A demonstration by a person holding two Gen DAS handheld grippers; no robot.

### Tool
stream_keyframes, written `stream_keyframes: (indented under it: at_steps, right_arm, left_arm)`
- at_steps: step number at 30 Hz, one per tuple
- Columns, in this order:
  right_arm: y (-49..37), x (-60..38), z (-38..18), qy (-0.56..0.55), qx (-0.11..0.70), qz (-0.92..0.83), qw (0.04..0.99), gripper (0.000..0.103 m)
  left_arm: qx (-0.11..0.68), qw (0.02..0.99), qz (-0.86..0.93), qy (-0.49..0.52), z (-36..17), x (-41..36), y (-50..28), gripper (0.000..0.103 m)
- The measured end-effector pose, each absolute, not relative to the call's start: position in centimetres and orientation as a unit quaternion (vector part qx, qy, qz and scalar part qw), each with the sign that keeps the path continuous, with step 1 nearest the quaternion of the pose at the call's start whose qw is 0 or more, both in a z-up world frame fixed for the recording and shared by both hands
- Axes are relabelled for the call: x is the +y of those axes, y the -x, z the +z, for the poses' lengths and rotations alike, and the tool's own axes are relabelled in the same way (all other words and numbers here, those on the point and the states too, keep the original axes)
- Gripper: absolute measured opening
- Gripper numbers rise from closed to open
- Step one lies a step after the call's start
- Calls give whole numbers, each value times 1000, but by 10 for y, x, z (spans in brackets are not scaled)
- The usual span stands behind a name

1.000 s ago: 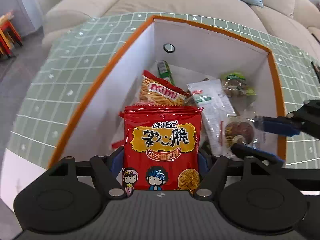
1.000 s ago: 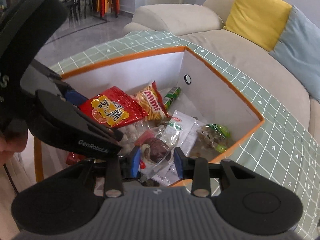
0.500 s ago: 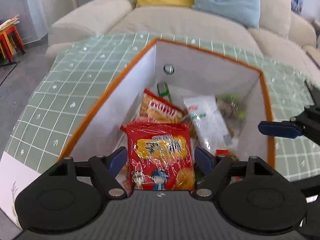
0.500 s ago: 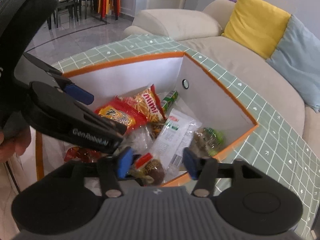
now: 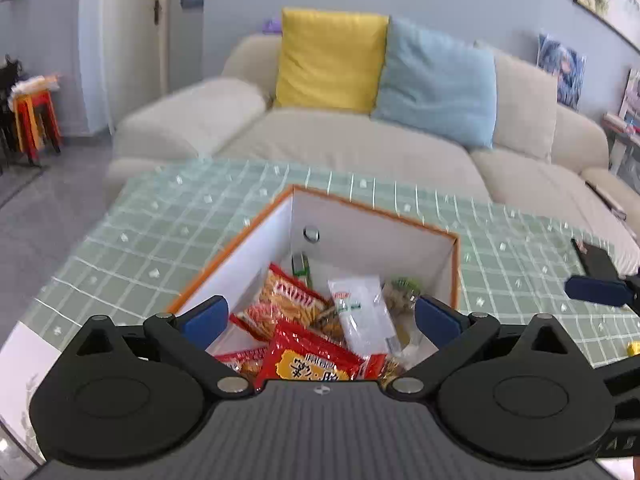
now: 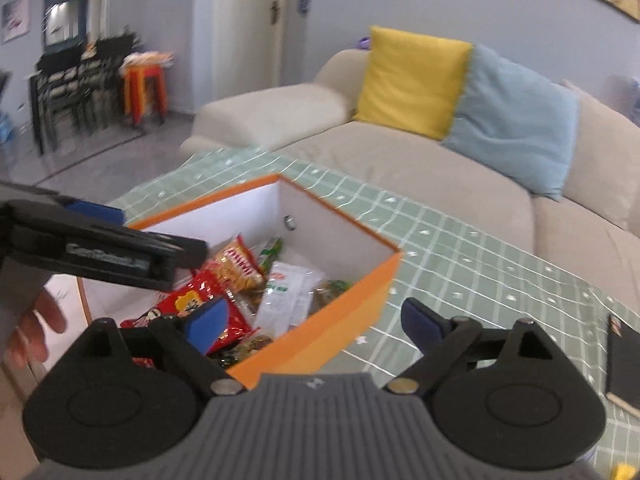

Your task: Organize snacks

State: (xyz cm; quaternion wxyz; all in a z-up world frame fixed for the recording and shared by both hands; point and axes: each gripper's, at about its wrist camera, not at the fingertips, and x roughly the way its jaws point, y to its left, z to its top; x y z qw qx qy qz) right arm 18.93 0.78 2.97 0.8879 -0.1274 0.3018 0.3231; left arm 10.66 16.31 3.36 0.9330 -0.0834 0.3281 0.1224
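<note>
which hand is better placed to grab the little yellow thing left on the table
Right, probably. The yellow item lies on the table beyond the box's right side, where the right gripper already hangs, jaws open and empty. The left gripper, also open, is over the box.

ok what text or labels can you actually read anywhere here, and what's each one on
"GenRobot.AI", blurred but legible: on the side of the left tongs.
"mimi": on the orange snack bag in the orange box, blurred.
Yellow panel with Chinese characters: on the red snack bag, cut off and too blurred to read.
Red and green marks on the white packet: too small to read.
</note>
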Motion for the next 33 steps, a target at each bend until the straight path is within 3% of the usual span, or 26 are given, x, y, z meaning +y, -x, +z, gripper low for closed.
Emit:
stream_keyframes:
  at_steps: [8,19,33]
  right_arm:
    - [-158,-34,53,65,282,272,918,97]
    - [-116,-75,68,29,263,234,935,99]
    - [-113,-91,37,33,305,215,927,99]
  left_arm:
    - [277,950,138,39,62,133,-64,103]
    - [253,954,162,-2,57,95,-27,103]
    - [335,929,161,2,16,74,-36,103]
